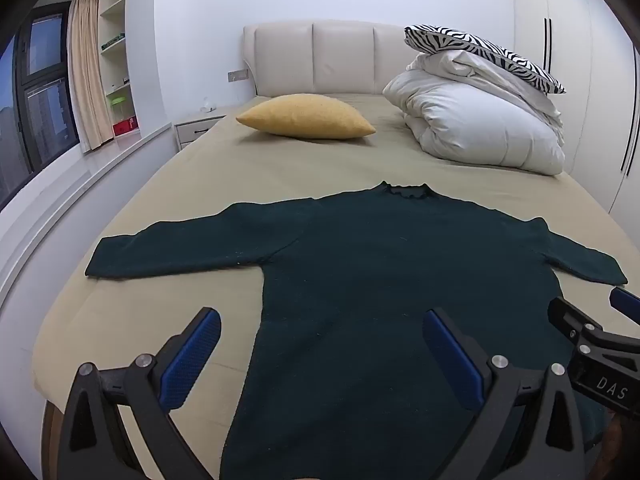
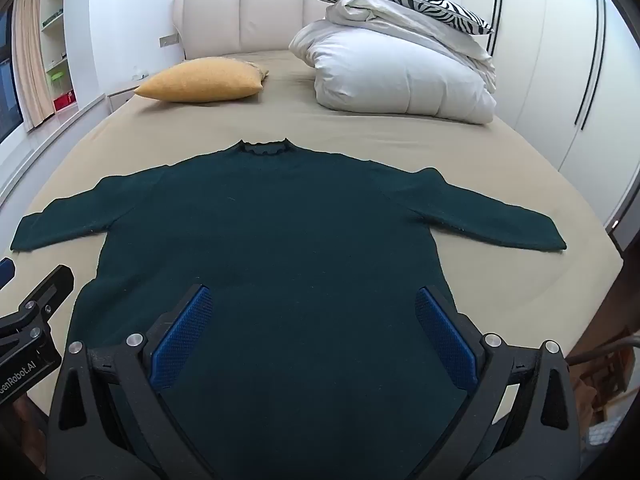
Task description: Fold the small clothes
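Both claws hang wide open and empty, left gripper and right gripper poised above the hem of the dark green sweater, spread flat, sleeves out, on the tan bed; folding looks unstarted, a sleeve likely first; yellow cushion and white duvet beyond

Bare sheet lies open all around my sweater, past both sleeves and the collar. The yellow cushion and heaped duvet block only the headboard end, well apart.
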